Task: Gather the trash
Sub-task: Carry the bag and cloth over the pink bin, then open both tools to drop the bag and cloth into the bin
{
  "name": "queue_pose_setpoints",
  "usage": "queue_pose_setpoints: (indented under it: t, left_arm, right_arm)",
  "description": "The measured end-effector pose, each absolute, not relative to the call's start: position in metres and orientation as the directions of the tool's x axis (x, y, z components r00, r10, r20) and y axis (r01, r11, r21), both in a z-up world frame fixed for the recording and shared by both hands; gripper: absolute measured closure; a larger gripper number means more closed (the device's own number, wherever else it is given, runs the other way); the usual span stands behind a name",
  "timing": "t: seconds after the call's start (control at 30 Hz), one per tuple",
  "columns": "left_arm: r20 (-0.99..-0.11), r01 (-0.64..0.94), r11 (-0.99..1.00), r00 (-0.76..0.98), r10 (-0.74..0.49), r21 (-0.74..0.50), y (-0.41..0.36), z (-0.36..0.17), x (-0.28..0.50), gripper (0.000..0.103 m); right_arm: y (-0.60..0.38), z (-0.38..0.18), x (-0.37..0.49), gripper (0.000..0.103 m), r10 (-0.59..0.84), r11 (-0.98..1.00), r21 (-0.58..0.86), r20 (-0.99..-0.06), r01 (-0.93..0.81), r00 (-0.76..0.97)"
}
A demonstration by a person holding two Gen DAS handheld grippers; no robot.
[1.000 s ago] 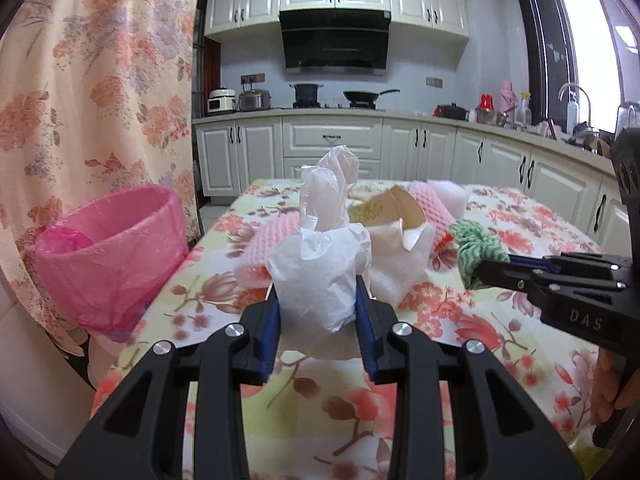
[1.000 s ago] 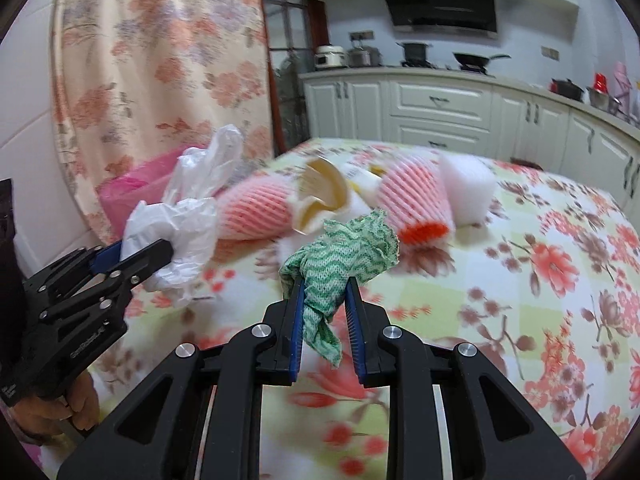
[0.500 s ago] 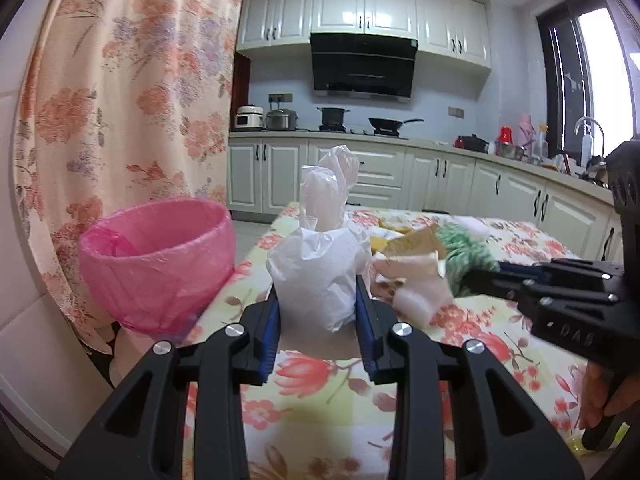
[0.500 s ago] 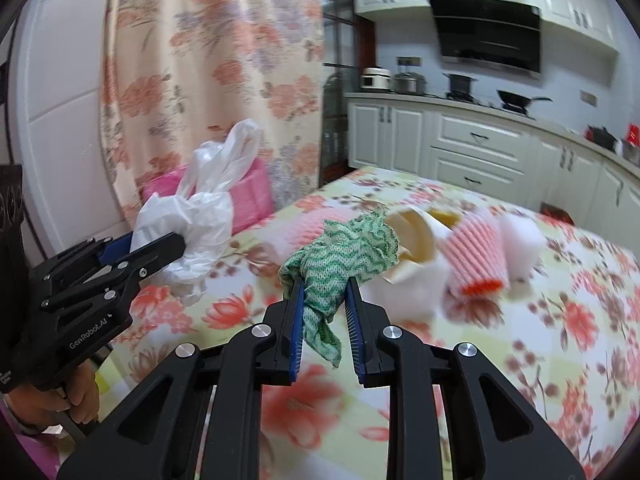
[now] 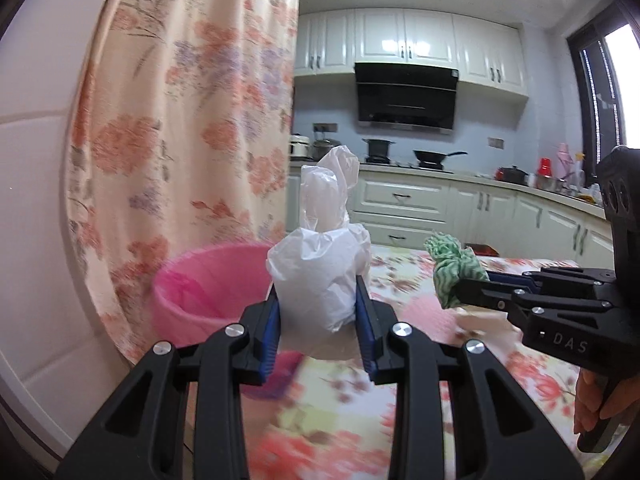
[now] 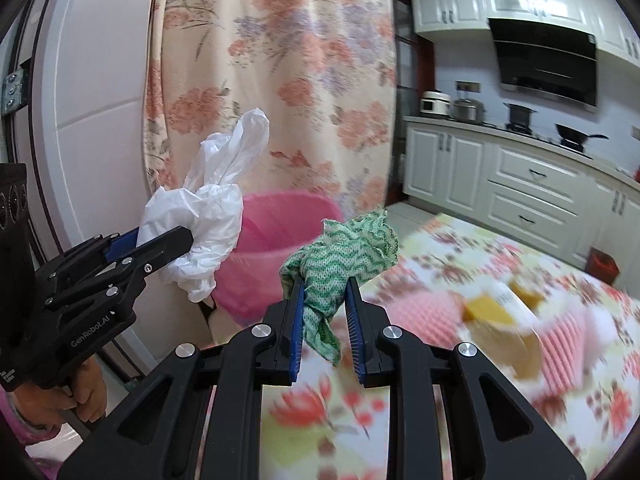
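A: What's held?
B: Left gripper [image 5: 317, 312] clamps one crinkled white plastic bag [image 5: 320, 272]; right gripper [image 6: 324, 312] pinches one green wavy-knit cloth [image 6: 340, 264]. Both sit near the round pink-lined bin [image 6: 280, 236].
A: Anything only one view shows?
B: Right wrist: two ribbed pink foam nets [image 6: 424, 316] blurred on the floral worktop [image 6: 328, 412].

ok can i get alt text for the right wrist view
The right gripper pinches a crumpled green cloth above a floral tablecloth. To its left, the left gripper holds a white plastic bag in front of a pink bin, with a flowered curtain behind.
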State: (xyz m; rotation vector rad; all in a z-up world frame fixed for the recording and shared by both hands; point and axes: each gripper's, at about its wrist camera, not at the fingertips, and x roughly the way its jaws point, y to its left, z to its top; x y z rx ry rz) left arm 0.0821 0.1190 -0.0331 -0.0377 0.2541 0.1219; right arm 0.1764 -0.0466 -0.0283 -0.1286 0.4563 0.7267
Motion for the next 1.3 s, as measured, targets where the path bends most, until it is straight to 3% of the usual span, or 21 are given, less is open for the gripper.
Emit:
queue_pose_setpoints:
  t: [0.43, 0.8, 1.0, 1.1, 1.3]
  left_arm:
    - [-0.300, -0.210, 0.977, 0.934, 0.193, -0.026, 0.209, -0.022, 0.150, 0.071]
    - [-0.391, -0.240, 0.967, 0.900, 0.191, -0.081, 0.263, -0.048, 0.207, 0.069]
    - [-0.421, -0.251, 0.963, 0.887, 0.187, -0.100, 0.277, -0.059, 0.212, 0.059]
    - [-0.411, -0.268, 0.959, 0.888, 0.207, -0.095, 0.280, -0.061, 0.205, 0.045]
    - [-0.396, -0.311, 0.947, 0.882, 0.257, -0.078, 0.280, -0.056, 0.188, 0.042]
  right_arm:
    - [0.037, -0.021, 0.248, 0.080, 0.675, 0.683, 0.092, -0.460, -0.725, 0.577]
    - [0.088, -0.044, 0.294, 0.079, 0.661, 0.674, 0.101, -0.524, -0.731, 0.537]
    - [0.100, -0.061, 0.298, 0.078, 0.650, 0.661, 0.084, -0.561, -0.745, 0.513]
    - [0.099, -0.066, 0.298, 0.067, 0.645, 0.665, 0.086, -0.566, -0.742, 0.513]
    - [0.092, -0.065, 0.287, 0.065, 0.643, 0.664, 0.061, -0.554, -0.745, 0.528]
